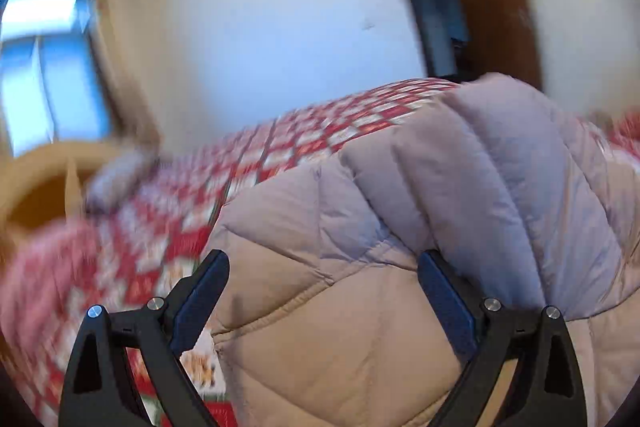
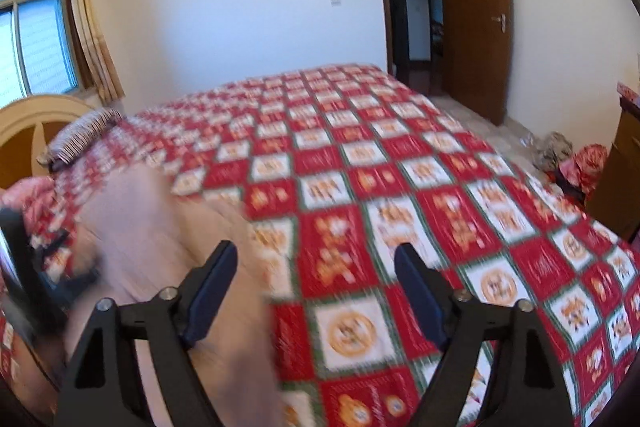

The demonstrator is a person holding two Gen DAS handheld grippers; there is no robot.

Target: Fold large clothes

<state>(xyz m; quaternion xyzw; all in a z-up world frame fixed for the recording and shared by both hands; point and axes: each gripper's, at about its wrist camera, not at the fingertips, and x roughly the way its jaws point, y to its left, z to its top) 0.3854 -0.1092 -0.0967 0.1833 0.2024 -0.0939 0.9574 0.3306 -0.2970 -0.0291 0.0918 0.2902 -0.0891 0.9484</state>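
Note:
A large quilted puffer jacket (image 1: 400,211), beige-pink, lies bunched on the bed and fills the lower right of the left wrist view. My left gripper (image 1: 324,257) hangs open just above it, its fingers wide apart with the fabric seen behind them, not pinched. In the right wrist view the same jacket (image 2: 180,235) is a blurred mass at lower left. My right gripper (image 2: 317,247) is open above the jacket's right edge and the bedspread, with nothing gripped. A dark blurred shape (image 2: 28,267) at the far left edge looks like the other gripper.
A red and white checked bedspread (image 2: 400,167) covers the bed. A striped pillow (image 2: 84,133) rests by the wooden headboard (image 2: 28,123) at left. An open brown door (image 2: 474,15) is at the back right, with bundles on the floor (image 2: 568,159) beside a wooden cabinet (image 2: 624,163).

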